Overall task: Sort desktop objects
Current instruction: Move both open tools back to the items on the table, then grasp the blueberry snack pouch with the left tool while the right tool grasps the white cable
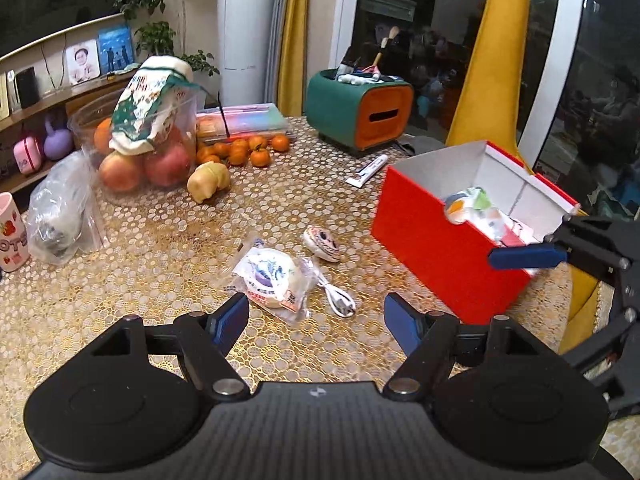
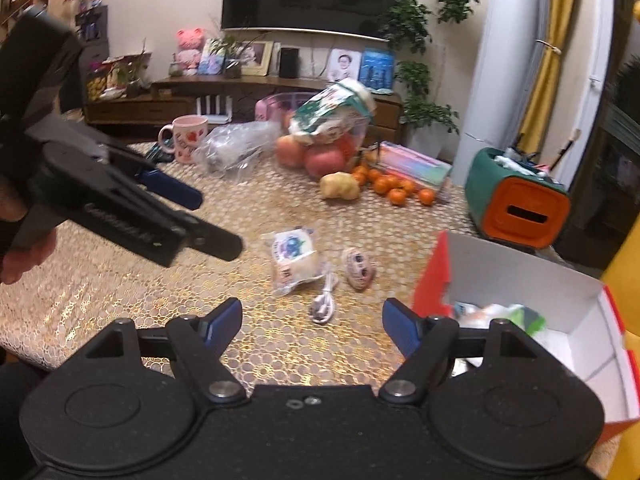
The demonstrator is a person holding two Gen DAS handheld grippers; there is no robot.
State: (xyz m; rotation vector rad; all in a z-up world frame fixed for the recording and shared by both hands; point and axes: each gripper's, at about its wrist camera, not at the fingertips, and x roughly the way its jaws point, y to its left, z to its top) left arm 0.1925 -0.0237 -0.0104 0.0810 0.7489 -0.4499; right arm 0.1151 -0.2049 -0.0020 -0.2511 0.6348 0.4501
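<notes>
A wrapped bun packet [image 1: 272,276] lies on the gold patterned table [image 1: 160,248], just ahead of my open, empty left gripper [image 1: 316,316]. A white cable [image 1: 339,298] and a small patterned pouch [image 1: 322,243] lie beside it. A red box [image 1: 432,248] with white inside stands to the right and holds several packets [image 1: 480,212]. My right gripper [image 2: 312,316] is open and empty, hanging above the table beside the box [image 2: 520,292]; the packet [image 2: 292,258], cable [image 2: 324,300] and pouch [image 2: 359,268] lie ahead of it. Its blue finger [image 1: 528,257] shows over the box's near corner.
A clear tub of apples [image 1: 140,148], loose tangerines [image 1: 244,150], a potato [image 1: 208,180], a plastic bag [image 1: 64,208], a pink mug [image 1: 12,236], books [image 1: 244,118], a tube [image 1: 368,170] and a green-orange organiser [image 1: 360,114] line the far side. The left gripper crosses the right wrist view [image 2: 172,192].
</notes>
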